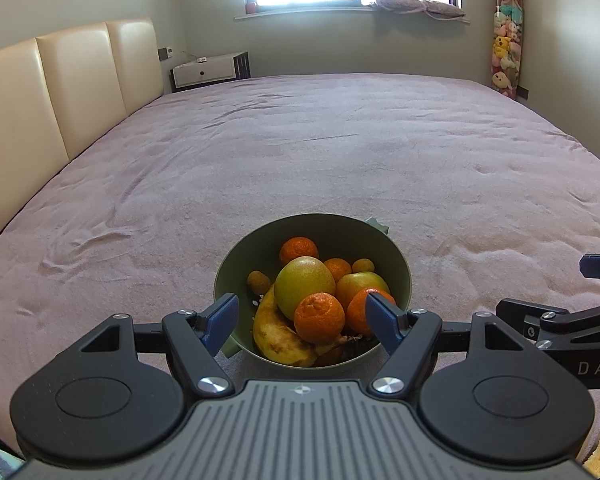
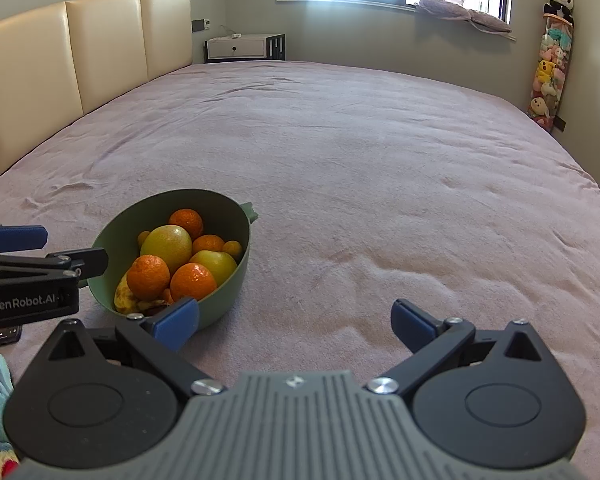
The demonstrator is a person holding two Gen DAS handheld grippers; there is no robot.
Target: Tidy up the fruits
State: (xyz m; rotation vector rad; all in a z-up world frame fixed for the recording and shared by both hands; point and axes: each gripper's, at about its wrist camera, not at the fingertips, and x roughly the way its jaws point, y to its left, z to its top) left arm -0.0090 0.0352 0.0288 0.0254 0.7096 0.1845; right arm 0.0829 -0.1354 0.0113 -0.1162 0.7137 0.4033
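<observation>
The green bowl (image 1: 396, 256) of fruit sits on the bed (image 1: 340, 152), just ahead of the left gripper (image 1: 302, 322), whose jaws are spread and empty on either side of its near rim. The right gripper (image 2: 296, 322), jaws also spread and empty, has the bowl ahead to its left, one pad (image 2: 176, 324) just before the bowl's wall. Oranges (image 1: 319, 317) and a large yellow-green fruit (image 1: 304, 290) lie piled over a spotted banana (image 1: 278, 334), whose long axis runs from the left jaw toward the right one.

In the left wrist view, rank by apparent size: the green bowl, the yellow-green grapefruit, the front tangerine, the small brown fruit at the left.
1. Green bowl
2. Yellow-green grapefruit
3. Front tangerine, though nearness inflates it
4. Small brown fruit
</observation>
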